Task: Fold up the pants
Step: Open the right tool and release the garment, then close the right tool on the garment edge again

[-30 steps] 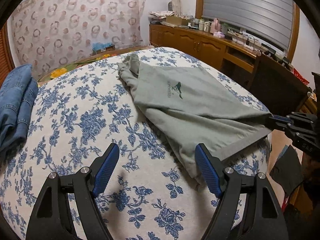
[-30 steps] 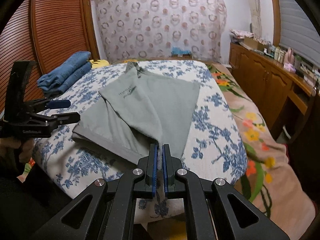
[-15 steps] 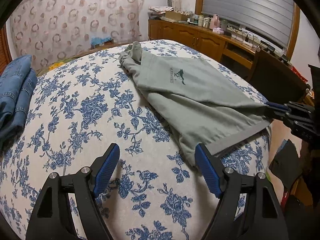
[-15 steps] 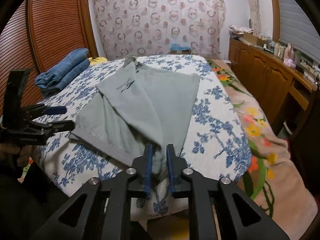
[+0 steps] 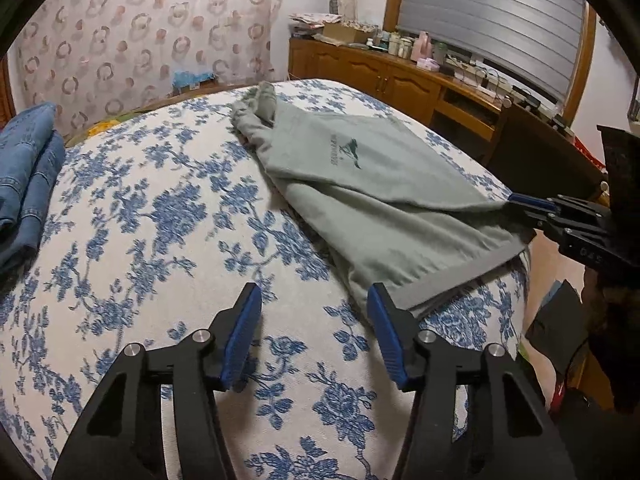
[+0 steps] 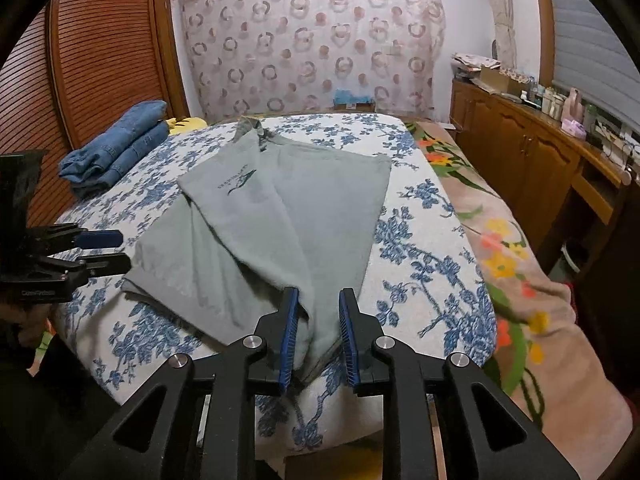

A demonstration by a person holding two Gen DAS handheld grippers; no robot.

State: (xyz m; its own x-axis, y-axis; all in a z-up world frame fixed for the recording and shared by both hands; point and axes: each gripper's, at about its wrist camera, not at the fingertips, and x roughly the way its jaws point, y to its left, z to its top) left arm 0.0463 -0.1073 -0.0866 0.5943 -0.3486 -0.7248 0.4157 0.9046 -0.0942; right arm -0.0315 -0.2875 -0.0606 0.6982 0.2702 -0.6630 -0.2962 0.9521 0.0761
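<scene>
Fingers, left gripper (image 5: 314,330): blue pads (image 5: 240,332) spread wide, nothing between them; they hover over the bed (image 5: 140,240) near its front edge, the right pad just beside the hem corner of the pants (image 5: 380,200).
Fingers, right gripper (image 6: 318,334): blue pads (image 6: 289,332) parted, with a bunched corner of the pants (image 6: 280,232) lying loosely in the gap; whether either pad touches the cloth cannot be told.
Right gripper, seen from left wrist view (image 5: 560,216): at the bed's right front edge, its tips at the corner of the cloth.
Left gripper, seen from right wrist view (image 6: 100,250): at the bed's left front edge, fingers apart, just beside the hem.
Pants: grey-green, with a small dark printed logo; laid diagonally across the bed, one layer folded over another, the darker hem band along the front edge, a crumpled end toward the far edge.
Bed: cover white with blue flowers; a second blanket (image 6: 500,248) with orange and yellow flowers hangs along its right side.
Jeans (image 6: 116,148): blue denim, folded in a stack at the far left corner of the bed, well apart from the pants.
Cabinet (image 6: 532,152): wooden, along the right wall, top crowded with bottles and boxes.
Curtain (image 6: 312,40): ring-patterned, behind the far edge.
</scene>
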